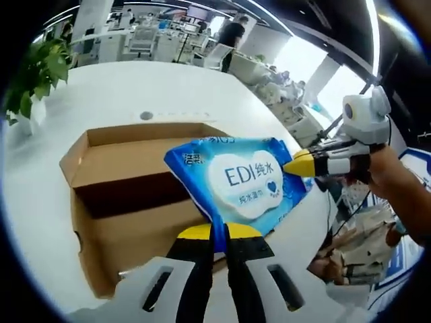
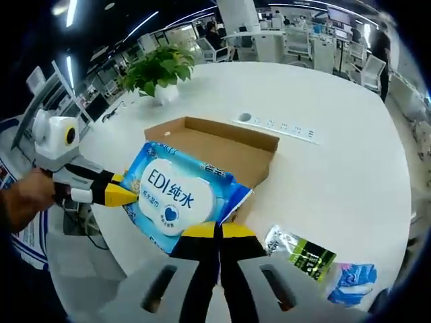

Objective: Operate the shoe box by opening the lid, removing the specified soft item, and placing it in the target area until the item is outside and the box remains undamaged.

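Note:
An open brown shoe box (image 1: 121, 195) lies on the white table (image 1: 101, 94), its inside in shadow. Over its near corner hangs a blue wet-wipes pack (image 1: 239, 178) with a white label. My left gripper (image 1: 219, 232) is shut on the pack's near edge. The right gripper (image 1: 291, 165) reaches in from the right with its yellow tips shut on the pack's far edge. In the right gripper view the pack (image 2: 178, 192) hangs in front of the box (image 2: 222, 145), pinched by my right gripper (image 2: 217, 229) from below and by the left gripper (image 2: 128, 192) from the left.
A potted plant (image 2: 158, 67) stands behind the box, and a socket strip (image 2: 276, 124) is set into the table. A green-and-black packet (image 2: 303, 254) and a blue packet (image 2: 353, 279) lie near the table's edge. Office desks and people fill the background.

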Demonstrator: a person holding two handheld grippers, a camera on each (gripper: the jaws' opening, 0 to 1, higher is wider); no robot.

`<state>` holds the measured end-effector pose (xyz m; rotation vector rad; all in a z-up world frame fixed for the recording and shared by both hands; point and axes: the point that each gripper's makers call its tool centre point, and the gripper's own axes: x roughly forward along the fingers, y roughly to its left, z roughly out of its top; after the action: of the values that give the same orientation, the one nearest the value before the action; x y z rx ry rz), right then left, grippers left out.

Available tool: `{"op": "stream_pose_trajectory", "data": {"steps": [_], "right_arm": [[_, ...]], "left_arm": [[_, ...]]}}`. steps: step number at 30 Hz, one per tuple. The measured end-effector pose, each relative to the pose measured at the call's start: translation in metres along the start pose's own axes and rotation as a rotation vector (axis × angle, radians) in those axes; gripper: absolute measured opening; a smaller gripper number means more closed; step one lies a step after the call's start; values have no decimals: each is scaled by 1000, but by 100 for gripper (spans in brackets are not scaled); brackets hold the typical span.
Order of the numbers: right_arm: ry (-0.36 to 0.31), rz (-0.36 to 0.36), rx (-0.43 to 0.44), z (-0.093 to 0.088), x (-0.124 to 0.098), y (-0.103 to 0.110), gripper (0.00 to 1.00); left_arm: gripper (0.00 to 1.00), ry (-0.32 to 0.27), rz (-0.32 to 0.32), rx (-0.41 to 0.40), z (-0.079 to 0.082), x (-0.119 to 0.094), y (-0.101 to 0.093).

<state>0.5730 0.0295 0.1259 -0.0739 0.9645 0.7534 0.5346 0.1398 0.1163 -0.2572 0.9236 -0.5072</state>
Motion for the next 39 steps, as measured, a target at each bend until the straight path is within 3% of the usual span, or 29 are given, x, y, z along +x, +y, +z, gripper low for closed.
{"op": "stream_pose_trajectory", "data": {"steps": [22, 39], "right_arm": [[-6, -85, 76, -40, -42, -76, 0], [9, -120, 138, -76, -53, -130, 0]], "left_arm": [[2, 71, -71, 79, -3, 58, -74], [3, 131, -108, 101, -14, 107, -111]]}}
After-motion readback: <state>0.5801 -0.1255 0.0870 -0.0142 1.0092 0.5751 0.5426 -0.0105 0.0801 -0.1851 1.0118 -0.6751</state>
